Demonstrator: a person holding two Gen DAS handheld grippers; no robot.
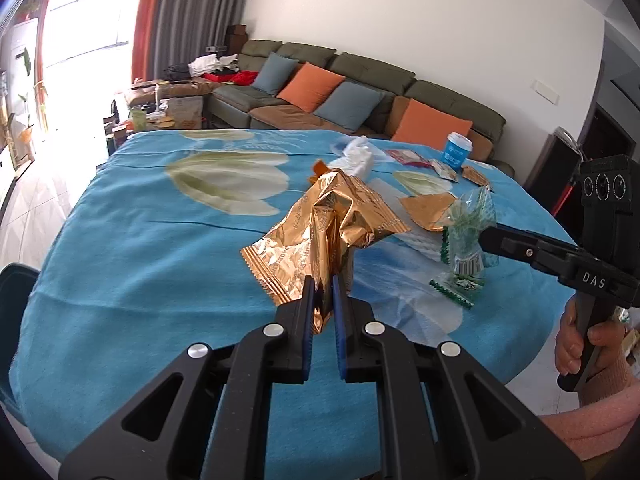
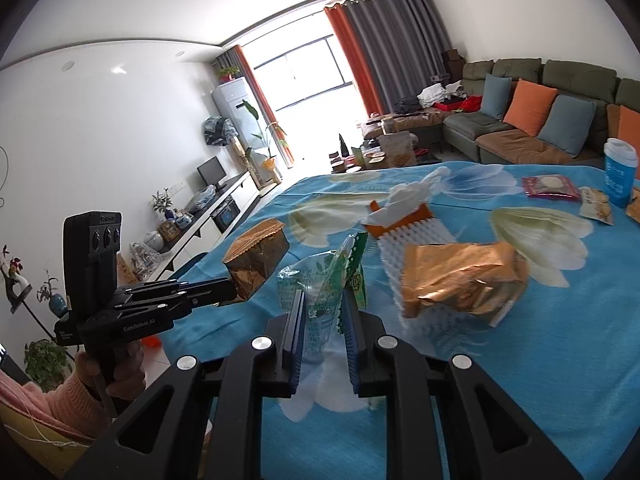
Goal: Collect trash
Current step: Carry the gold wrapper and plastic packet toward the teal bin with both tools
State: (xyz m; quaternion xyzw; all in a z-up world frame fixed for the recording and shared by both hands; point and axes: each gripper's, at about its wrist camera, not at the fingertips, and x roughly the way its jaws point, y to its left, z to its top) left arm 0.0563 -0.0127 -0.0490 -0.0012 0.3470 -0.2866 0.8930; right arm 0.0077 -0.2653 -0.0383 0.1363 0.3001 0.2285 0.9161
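My left gripper point(image 1: 322, 284) is shut on a crumpled gold foil wrapper point(image 1: 328, 224) and holds it above the blue table; the wrapper also shows in the right wrist view point(image 2: 256, 264) at the tip of the left gripper point(image 2: 228, 292). My right gripper point(image 2: 322, 300) is shut on a clear green-printed plastic wrapper point(image 2: 324, 280). In the left wrist view that wrapper point(image 1: 468, 236) hangs from the right gripper point(image 1: 486, 238). Another gold wrapper point(image 2: 460, 280) lies on the table ahead.
The table carries a blue flowered cloth point(image 1: 140, 260). On it lie a white-and-orange brush with tissue point(image 2: 404, 216), a red packet point(image 2: 550, 188), small snack packets point(image 2: 598, 204) and a blue cup point(image 2: 618, 172). A sofa point(image 1: 360, 92) stands behind the table.
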